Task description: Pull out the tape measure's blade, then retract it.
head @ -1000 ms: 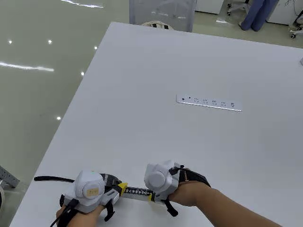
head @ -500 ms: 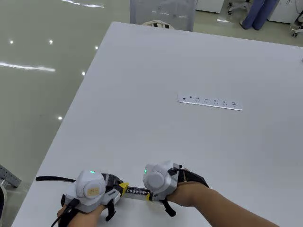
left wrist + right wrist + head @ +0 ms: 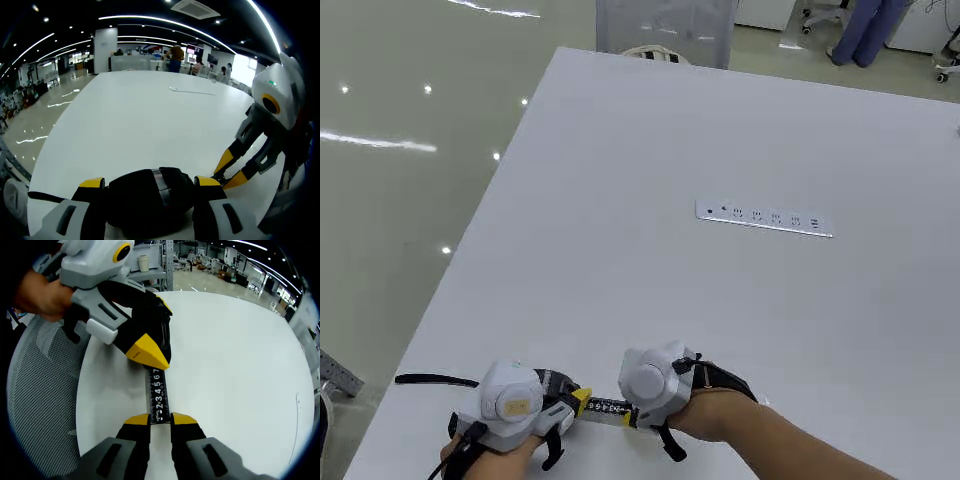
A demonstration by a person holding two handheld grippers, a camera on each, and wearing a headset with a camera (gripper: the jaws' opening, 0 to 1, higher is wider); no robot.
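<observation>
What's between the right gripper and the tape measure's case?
A short numbered stretch of blade, running from the right gripper to the case over white table, in the right gripper view.

The white tabletop [image 3: 620, 200] carries a flat white power strip [image 3: 764, 219], well beyond the fingers [image 3: 582, 397] and off to their right. A black cord [image 3: 430, 379] lies just left of them.

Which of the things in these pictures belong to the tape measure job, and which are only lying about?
Part of the job:
- tape measure case, clamped in the left tongs
- blade, a short length out, pinched by the right tongs

Just lying about:
- power strip on the white table
- chair at the table's far end
</observation>
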